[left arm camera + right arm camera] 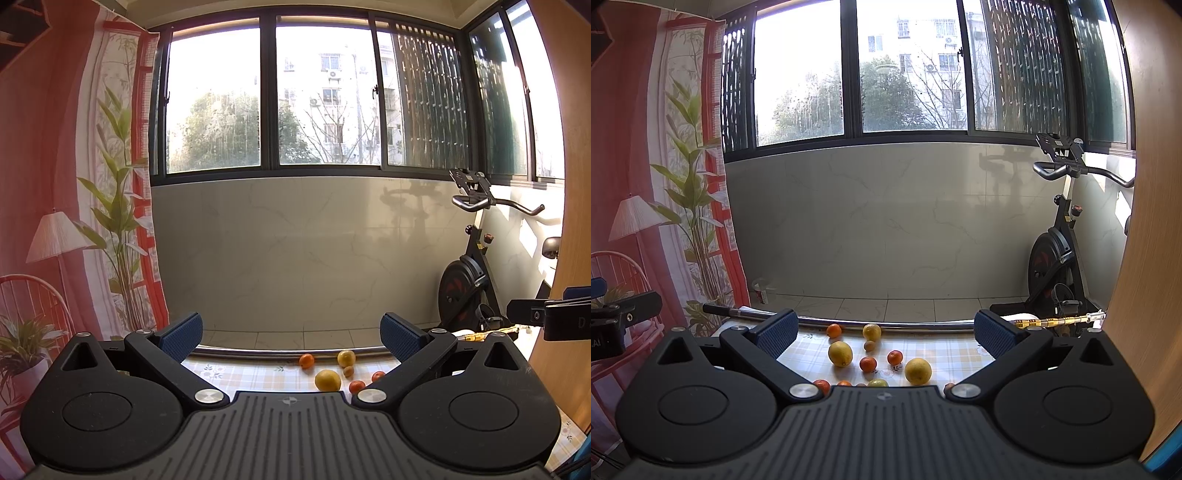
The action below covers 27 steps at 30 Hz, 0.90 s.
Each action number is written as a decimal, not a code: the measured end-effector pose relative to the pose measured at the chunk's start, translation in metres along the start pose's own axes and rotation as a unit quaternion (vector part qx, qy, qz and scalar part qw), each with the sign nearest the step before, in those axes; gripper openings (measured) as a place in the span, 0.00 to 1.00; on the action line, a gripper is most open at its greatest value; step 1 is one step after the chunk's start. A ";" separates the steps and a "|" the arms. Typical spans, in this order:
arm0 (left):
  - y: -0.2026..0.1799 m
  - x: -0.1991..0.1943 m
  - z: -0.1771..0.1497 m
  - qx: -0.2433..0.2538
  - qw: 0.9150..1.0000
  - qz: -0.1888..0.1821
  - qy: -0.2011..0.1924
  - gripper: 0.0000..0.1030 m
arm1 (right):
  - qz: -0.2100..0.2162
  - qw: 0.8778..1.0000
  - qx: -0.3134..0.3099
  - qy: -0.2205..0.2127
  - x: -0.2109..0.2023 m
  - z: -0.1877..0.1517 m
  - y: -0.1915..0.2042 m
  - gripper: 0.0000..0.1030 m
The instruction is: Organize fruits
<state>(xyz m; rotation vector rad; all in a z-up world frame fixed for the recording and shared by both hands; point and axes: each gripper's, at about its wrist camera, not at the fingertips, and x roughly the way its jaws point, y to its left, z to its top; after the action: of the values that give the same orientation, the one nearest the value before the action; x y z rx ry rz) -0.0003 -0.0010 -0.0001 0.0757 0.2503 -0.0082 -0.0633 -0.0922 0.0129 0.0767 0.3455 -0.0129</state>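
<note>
Several fruits lie loose on a checked tablecloth (pixel 809 350). In the right wrist view I see yellow lemons (pixel 840 353) (pixel 918 370) (pixel 872 332), small orange tangerines (pixel 868 364) (pixel 895 357) (pixel 834 330) and a small brown fruit (pixel 869 346). In the left wrist view a lemon (pixel 327 380), a second lemon (pixel 346 358) and tangerines (pixel 307 361) (pixel 357 386) lie ahead. My left gripper (pixel 291 334) is open and empty above the table. My right gripper (pixel 885 330) is open and empty, raised above the fruits. The right gripper's side (pixel 546 314) shows at the left view's right edge.
A metal rail (pixel 886 325) runs along the table's far edge. Beyond it are a tiled floor and a white wall under windows. An exercise bike (pixel 1056 258) stands at the right. A printed curtain (pixel 665 184) hangs at the left. A wooden panel (pixel 1145 258) is at the right.
</note>
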 end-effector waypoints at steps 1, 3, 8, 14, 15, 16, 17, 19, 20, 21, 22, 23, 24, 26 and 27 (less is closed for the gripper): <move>0.000 0.000 0.000 0.000 1.000 0.000 0.000 1.00 | 0.000 1.000 0.000 0.000 -0.001 0.000 0.000 1.00; 0.000 0.000 0.000 0.000 1.000 0.000 0.000 1.00 | 0.000 1.000 0.000 0.000 -0.001 0.000 0.000 1.00; 0.000 0.000 0.000 0.000 1.000 0.000 0.000 1.00 | 0.000 1.000 0.000 0.000 -0.001 0.000 0.000 1.00; 0.005 0.005 -0.001 -0.004 1.000 -0.002 0.004 1.00 | 0.000 1.000 0.001 0.001 -0.001 0.001 0.001 1.00; 0.006 0.004 0.000 -0.005 1.000 -0.004 0.004 1.00 | 0.000 1.000 0.001 0.001 -0.001 0.001 0.001 1.00; 0.007 0.005 -0.001 -0.005 1.000 -0.006 0.004 1.00 | -0.001 1.000 0.000 0.002 -0.001 0.001 0.002 1.00; 0.007 0.005 -0.001 -0.006 1.000 -0.007 0.005 1.00 | -0.003 1.000 0.000 0.002 0.000 0.001 0.002 1.00; 0.007 0.008 -0.002 -0.007 1.000 -0.014 0.009 1.00 | -0.006 1.000 0.002 0.006 0.004 0.001 -0.001 1.00; 0.009 0.009 -0.001 -0.011 1.000 -0.014 0.011 1.00 | -0.008 1.000 0.003 0.009 0.006 0.001 -0.002 1.00; 0.012 0.012 -0.001 -0.014 1.000 -0.011 0.013 1.00 | -0.012 1.000 0.005 0.010 0.009 0.002 -0.005 1.00; 0.016 0.016 0.000 -0.017 1.000 -0.007 0.016 1.00 | -0.016 1.000 0.006 0.011 0.012 0.002 -0.008 1.00; 0.021 0.021 0.001 -0.024 1.000 -0.001 0.021 1.00 | -0.021 1.000 0.007 0.011 0.014 0.003 -0.010 1.00; 0.026 0.025 0.002 -0.032 0.999 0.003 0.024 1.00 | -0.026 1.000 0.007 0.009 0.017 0.003 -0.014 1.00; 0.036 0.034 0.004 -0.044 0.999 0.014 0.028 1.00 | -0.036 0.999 0.007 0.007 0.022 0.005 -0.021 1.00; 0.042 0.039 0.005 -0.059 0.997 0.013 0.039 1.00 | -0.039 0.999 0.009 0.006 0.026 0.005 -0.024 1.00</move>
<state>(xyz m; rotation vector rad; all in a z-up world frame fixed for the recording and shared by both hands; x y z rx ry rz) 0.0392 0.0402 -0.0022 -0.0384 0.3273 0.0364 -0.0376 -0.1168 0.0066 0.0820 0.3604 -0.0935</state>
